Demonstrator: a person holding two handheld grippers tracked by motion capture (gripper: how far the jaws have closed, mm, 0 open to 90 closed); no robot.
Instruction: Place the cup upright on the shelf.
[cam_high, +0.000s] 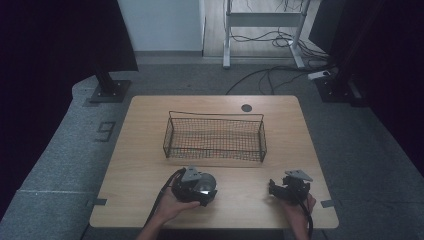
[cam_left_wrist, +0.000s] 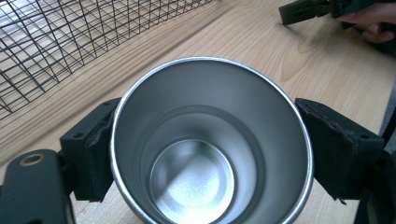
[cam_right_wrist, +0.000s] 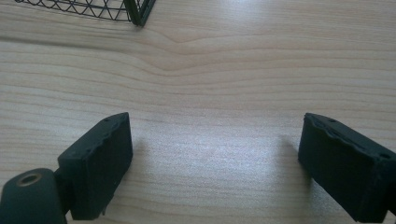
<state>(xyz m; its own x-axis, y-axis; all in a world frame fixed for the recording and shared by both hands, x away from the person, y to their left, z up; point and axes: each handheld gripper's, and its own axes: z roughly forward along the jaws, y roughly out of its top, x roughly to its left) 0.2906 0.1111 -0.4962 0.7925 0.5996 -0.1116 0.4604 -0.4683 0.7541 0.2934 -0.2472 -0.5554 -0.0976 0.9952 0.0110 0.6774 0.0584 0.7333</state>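
Steel, bright and brushed, is the metal cup (cam_high: 206, 184) that the left gripper (cam_high: 196, 187) holds on the bench (cam_high: 150, 150), seen from the high view. The cup lies just in front of the wire basket (cam_high: 215, 137), on the person's side of it and a little left of the basket's middle. The left hand (cam_high: 172, 205) wraps the gripper's body from below. The right gripper (cam_high: 289, 189) sits well to the right of the cup, also on the near side of the basket, held by the right hand (cam_high: 297, 207). The basket stands in the middle of the bench with nothing visible inside it.

From the left gripper view, the cup (cam_left_wrist: 210, 144) faces the camera mouth first, its round rim and shiny bottom plain to see. The left gripper (cam_left_wrist: 205, 149) has its fingers (cam_left_wrist: 93, 149) pressed against the cup's outer wall on both sides, so they are closed on the cup and hold it. The basket's (cam_left_wrist: 70, 37) mesh wall rises just beyond the cup at the upper left. The other gripper (cam_left_wrist: 303, 11) and part of a hand show at the top right, well apart from the cup.

From the right gripper view, the right gripper (cam_right_wrist: 215, 158) has its fingers (cam_right_wrist: 100, 158) spread wide, with bare wood of the bench (cam_right_wrist: 210, 70) between them. A corner of the basket (cam_right_wrist: 135, 11) shows at the top left, beyond the fingers.
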